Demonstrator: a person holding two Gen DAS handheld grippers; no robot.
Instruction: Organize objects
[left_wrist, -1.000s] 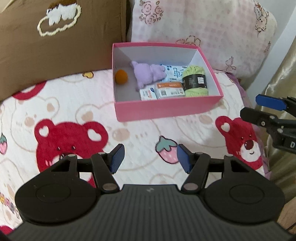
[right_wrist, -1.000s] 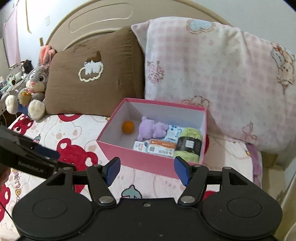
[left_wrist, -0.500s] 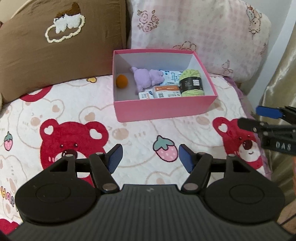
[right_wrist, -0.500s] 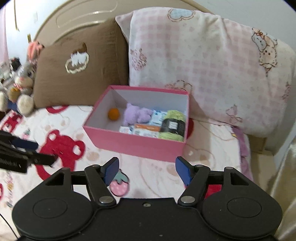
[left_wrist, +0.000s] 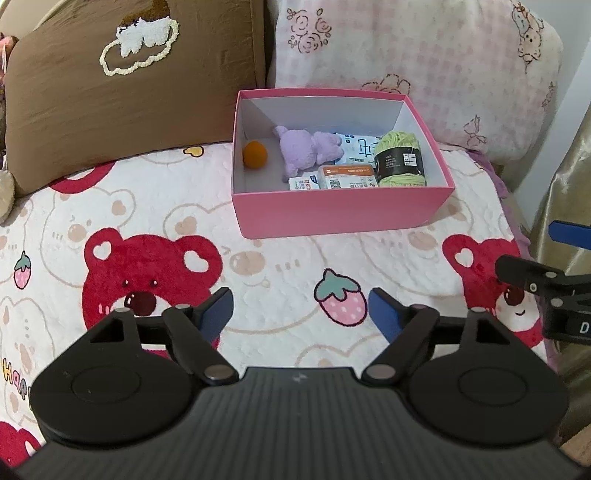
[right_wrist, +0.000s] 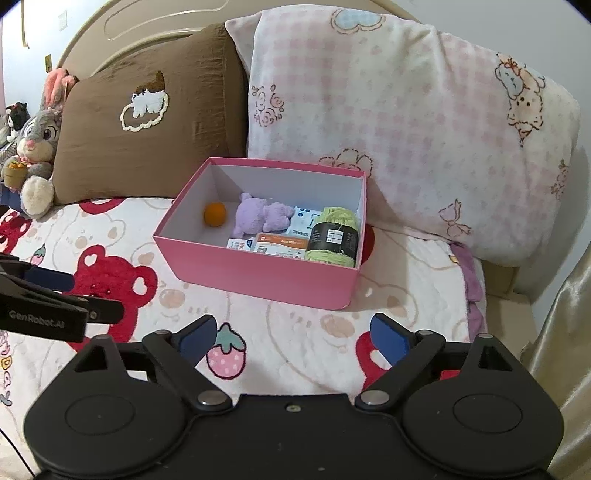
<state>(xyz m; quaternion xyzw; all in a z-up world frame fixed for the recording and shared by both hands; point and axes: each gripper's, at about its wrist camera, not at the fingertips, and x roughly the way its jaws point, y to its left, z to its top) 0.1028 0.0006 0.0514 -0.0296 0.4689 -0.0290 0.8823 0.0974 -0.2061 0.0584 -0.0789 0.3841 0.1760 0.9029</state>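
A pink box (left_wrist: 332, 214) (right_wrist: 258, 273) stands on the bed in front of the pillows. Inside lie an orange ball (left_wrist: 255, 154) (right_wrist: 215, 213), a purple plush toy (left_wrist: 306, 147) (right_wrist: 260, 216), a green yarn skein (left_wrist: 400, 158) (right_wrist: 334, 236), and small white and orange packets (left_wrist: 345, 177) (right_wrist: 280, 245). My left gripper (left_wrist: 301, 314) is open and empty, above the blanket short of the box. My right gripper (right_wrist: 293, 338) is open and empty, also short of the box. Each gripper shows at the edge of the other's view.
A bear-and-strawberry blanket (left_wrist: 147, 229) covers the bed. A brown pillow (left_wrist: 129, 92) and a pink checked pillow (left_wrist: 424, 66) lean behind the box. A grey rabbit plush (right_wrist: 37, 147) sits at far left. A gold curtain (left_wrist: 569, 184) hangs at right.
Both grippers have drawn back from the box and stayed open. The box and its contents have not moved.
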